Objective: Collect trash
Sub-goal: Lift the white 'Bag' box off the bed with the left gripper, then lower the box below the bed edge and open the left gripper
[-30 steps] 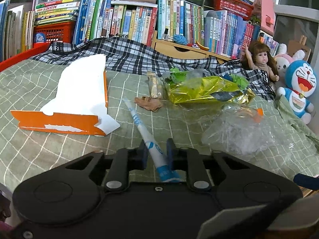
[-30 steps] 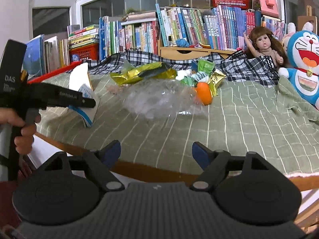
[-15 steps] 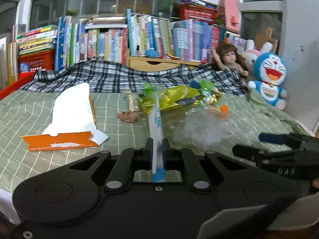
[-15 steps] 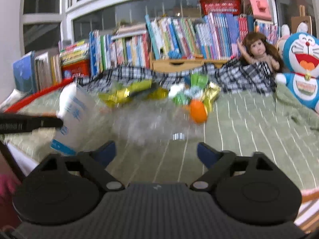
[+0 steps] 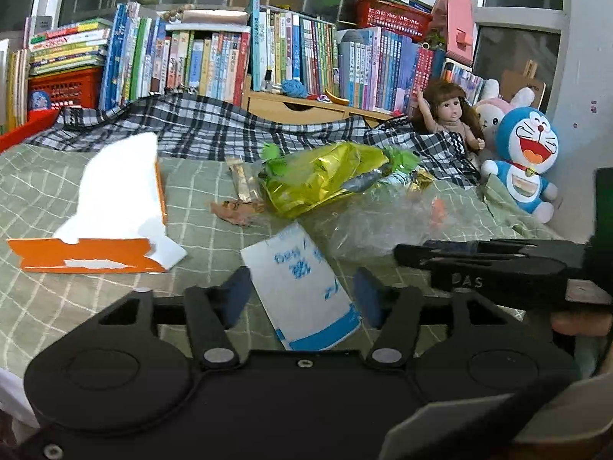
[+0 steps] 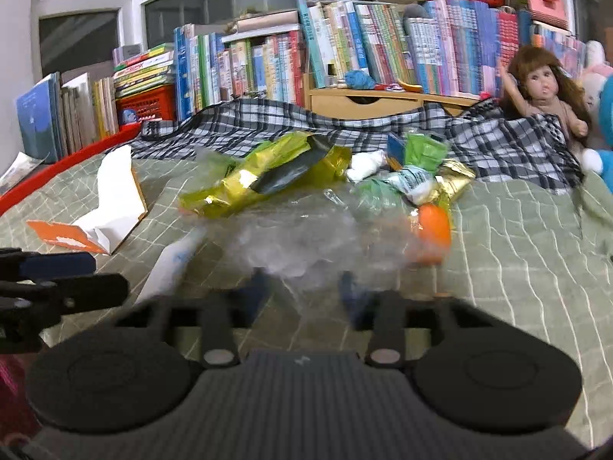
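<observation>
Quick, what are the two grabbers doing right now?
Left gripper: just opened, white packet loose between its fingers.
Right gripper: just closing on the clear plastic bag.

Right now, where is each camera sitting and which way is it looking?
Left wrist view: sits on the left claw, looking along its fingers across the green bed; the white-and-blue wrapper lies loose between jaws that have just been opening. The right claw reaches in from the right edge.
Right wrist view: sits on the right claw, facing the same way; its jaws have just been closing around the clear plastic bag. The left claw shows at the left edge.
Both share the yellow foil bag, the doll and the bookshelf.
</observation>
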The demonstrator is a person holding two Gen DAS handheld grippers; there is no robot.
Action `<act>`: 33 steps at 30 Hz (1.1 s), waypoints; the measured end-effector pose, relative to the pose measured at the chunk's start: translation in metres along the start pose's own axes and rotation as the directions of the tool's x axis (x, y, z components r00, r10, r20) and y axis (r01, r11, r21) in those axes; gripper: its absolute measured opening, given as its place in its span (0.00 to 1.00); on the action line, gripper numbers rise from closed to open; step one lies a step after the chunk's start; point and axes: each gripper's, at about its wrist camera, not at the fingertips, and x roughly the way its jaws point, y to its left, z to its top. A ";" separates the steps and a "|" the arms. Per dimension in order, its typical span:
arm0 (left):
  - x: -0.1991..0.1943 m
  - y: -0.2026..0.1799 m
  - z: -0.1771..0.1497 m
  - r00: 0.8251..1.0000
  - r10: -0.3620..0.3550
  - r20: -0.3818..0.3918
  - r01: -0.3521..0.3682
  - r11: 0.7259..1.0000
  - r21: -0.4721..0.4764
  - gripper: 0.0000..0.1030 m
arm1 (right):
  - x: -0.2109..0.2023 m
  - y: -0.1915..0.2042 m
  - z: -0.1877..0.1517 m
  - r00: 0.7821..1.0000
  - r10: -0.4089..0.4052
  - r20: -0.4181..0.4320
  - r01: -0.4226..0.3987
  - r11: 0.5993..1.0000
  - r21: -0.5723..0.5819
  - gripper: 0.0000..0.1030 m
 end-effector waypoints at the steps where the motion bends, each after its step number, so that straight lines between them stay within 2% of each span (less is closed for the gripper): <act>1: 0.003 0.000 0.000 1.000 -0.014 -0.003 0.014 1.000 -0.008 0.77 | -0.004 -0.001 -0.001 1.000 0.000 0.011 0.000 1.000 0.001 0.24; 3: 0.010 -0.001 -0.001 0.999 -0.048 -0.008 0.048 0.999 -0.026 0.84 | -0.015 -0.004 -0.001 0.999 -0.004 0.033 0.004 1.000 0.011 0.21; 5: 0.021 -0.003 -0.002 0.998 -0.061 -0.030 0.060 0.997 -0.044 0.84 | -0.024 -0.008 0.000 0.999 -0.005 0.049 0.004 1.000 0.023 0.21; 8: 0.038 -0.008 -0.005 0.997 -0.027 -0.079 0.022 0.998 -0.055 0.80 | -0.041 -0.012 -0.003 0.998 -0.004 0.066 0.002 1.000 0.029 0.21; 9: 0.044 -0.009 -0.006 0.995 -0.014 -0.097 0.008 0.998 -0.060 0.71 | -0.047 -0.012 -0.005 0.997 -0.005 0.073 0.003 1.000 0.029 0.21; 10: 0.048 -0.009 -0.007 0.994 0.002 -0.111 -0.009 0.998 -0.066 0.56 | -0.052 -0.013 -0.007 0.997 -0.005 0.078 0.003 1.000 0.028 0.20; 11: 0.051 -0.008 -0.008 0.993 0.022 -0.112 -0.029 0.997 -0.066 0.53 | -0.057 -0.013 -0.008 0.997 -0.005 0.083 0.002 1.000 0.030 0.20; 14: 0.045 -0.010 -0.010 0.996 0.051 -0.077 -0.055 0.997 -0.051 0.35 | -0.071 -0.015 -0.013 0.996 0.007 0.090 -0.012 0.999 0.049 0.18; 15: 0.041 -0.011 -0.009 0.997 0.054 -0.061 -0.057 0.997 -0.044 0.24 | -0.075 -0.015 -0.015 0.996 0.012 0.092 -0.017 0.998 0.054 0.17; 16: 0.037 -0.012 -0.007 0.997 0.054 -0.052 -0.056 0.998 -0.035 0.18 | -0.080 -0.014 -0.017 0.995 0.020 0.093 -0.025 0.998 0.057 0.17; 19: 0.024 -0.016 -0.006 0.998 0.059 -0.031 -0.060 0.998 -0.017 0.11 | -0.094 -0.012 -0.023 0.994 0.032 0.104 -0.038 0.997 0.065 0.16; 23: 0.006 -0.019 -0.009 0.998 0.056 -0.016 -0.056 0.998 -0.023 0.10 | -0.110 -0.010 -0.031 0.993 0.049 0.108 -0.058 0.995 0.083 0.16; 26: -0.015 -0.017 -0.015 0.999 0.034 -0.015 -0.034 0.999 -0.039 0.10 | -0.122 -0.006 -0.040 0.994 0.077 0.075 -0.083 0.993 0.085 0.16; 29: -0.044 -0.015 -0.025 1.000 -0.003 -0.020 0.002 0.999 -0.051 0.10 | -0.136 -0.002 -0.056 0.994 0.102 0.031 -0.104 0.991 0.084 0.16; 31: -0.063 -0.013 -0.034 0.998 -0.036 -0.042 0.033 0.998 -0.062 0.06 | -0.144 0.001 -0.066 0.994 0.111 -0.004 -0.111 0.990 0.082 0.16; 33: -0.081 -0.010 -0.044 0.995 -0.074 -0.072 0.068 0.994 -0.083 0.06 | -0.153 0.003 -0.079 0.991 0.125 -0.045 -0.121 0.990 0.077 0.16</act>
